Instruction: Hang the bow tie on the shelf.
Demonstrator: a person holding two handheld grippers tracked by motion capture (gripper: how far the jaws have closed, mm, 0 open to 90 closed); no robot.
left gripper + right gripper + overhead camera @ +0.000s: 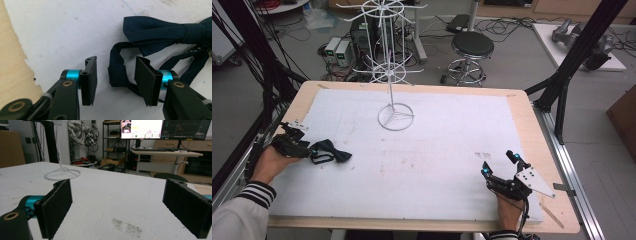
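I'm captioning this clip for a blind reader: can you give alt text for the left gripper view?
The left gripper straddles the folded strap of a navy bow tie on a white mat, with gaps between its pads and the strap. A strip of wooden table shows at the left.

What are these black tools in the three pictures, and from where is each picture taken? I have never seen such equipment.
A person sits at a table covered by a white mat and holds a hand-operated two-jaw gripper in each hand. The high view looks down from above. The other two come from small cameras riding on each gripper, looking along its jaws.

The left gripper reaches a dark blue bow tie lying on the mat; a folded part of its strap sits between the jaws, but the pads do not press it yet. The right gripper rests wide open and holds nothing. A white wire display stand stands farther back.
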